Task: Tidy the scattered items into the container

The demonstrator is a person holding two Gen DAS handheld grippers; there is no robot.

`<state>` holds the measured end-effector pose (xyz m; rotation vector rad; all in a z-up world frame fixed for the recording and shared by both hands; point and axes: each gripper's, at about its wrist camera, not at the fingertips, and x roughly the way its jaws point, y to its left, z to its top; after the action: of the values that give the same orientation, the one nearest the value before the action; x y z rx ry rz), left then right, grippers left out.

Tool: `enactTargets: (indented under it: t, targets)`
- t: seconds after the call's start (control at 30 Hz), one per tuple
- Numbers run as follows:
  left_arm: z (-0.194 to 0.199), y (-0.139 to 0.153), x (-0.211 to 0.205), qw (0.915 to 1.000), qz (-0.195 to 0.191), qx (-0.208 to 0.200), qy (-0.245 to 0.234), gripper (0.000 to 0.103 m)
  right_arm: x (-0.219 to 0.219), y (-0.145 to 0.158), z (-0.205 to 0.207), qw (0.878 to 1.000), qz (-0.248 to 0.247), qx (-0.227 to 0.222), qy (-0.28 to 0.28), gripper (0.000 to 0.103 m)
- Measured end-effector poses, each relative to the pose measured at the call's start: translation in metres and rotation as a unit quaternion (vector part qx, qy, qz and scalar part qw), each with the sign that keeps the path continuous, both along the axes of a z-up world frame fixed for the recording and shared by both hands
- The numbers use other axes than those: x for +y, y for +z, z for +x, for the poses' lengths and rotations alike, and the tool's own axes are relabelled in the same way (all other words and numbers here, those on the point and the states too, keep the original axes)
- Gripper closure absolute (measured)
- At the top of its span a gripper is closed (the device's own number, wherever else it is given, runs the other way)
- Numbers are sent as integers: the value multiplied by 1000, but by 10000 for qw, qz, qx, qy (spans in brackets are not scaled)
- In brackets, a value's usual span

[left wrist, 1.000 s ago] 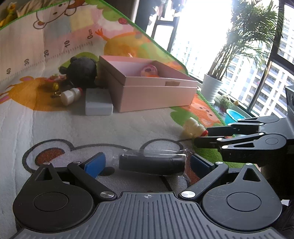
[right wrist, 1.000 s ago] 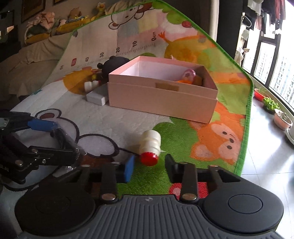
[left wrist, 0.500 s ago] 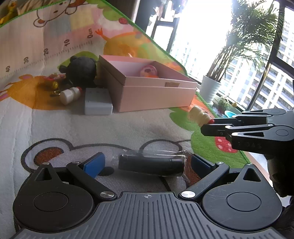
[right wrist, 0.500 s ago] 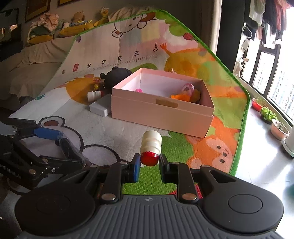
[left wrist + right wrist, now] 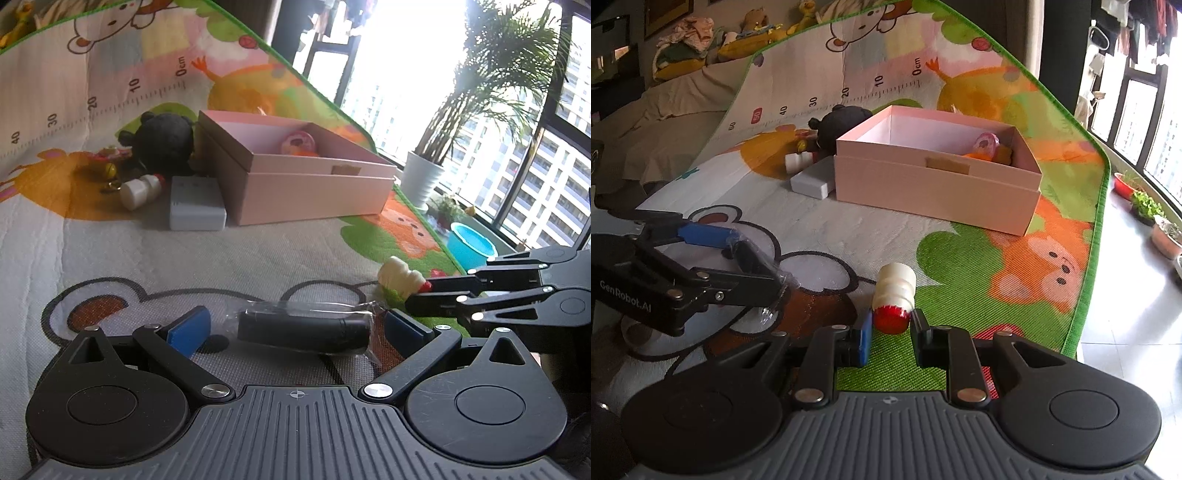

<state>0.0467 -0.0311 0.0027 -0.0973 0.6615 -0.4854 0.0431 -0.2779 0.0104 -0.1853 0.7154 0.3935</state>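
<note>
The play mat (image 5: 820,236) is free between the two grippers and the pink box (image 5: 938,192), and its green edge runs close on the right, next to the bare floor (image 5: 1126,295). The right gripper (image 5: 889,325) is closed on the red cap of a small white bottle (image 5: 894,286) low over the mat. The left gripper (image 5: 295,325) stands wide open around a black tube in clear wrap (image 5: 306,330); by the window stands a potted palm (image 5: 424,177).

Box: the pink cardboard box (image 5: 936,192) sits on the cartoon-printed play mat (image 5: 960,295).
Left of box: a white rectangular block (image 5: 811,180) touching it, with a black plush toy (image 5: 846,123) behind.
</note>
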Motion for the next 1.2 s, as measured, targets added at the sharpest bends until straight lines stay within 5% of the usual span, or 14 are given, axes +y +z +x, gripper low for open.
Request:
enactTargets:
  t: [0.23, 0.37, 0.53, 0.83, 1.2]
  targets:
    - [0, 0, 0, 10000, -1, 0, 1, 0, 0, 2, 7, 9997, 91, -191, -136, 52]
    - [0, 0, 0, 10000, -3, 0, 2, 0, 4, -3, 16, 9997, 156, -139, -130, 53]
    - [0, 0, -4, 10000, 91, -9, 6, 0, 4, -7, 15, 9997, 189, -108, -134, 71]
    - [-2, 1, -32, 9940, 1080, -109, -142, 0, -7, -3, 2, 9989, 193, -352, -260, 71]
    - [-5, 2, -43, 9890, 1454, -262, -15, 4, -16, -2, -9, 9982, 308, -422, -287, 72]
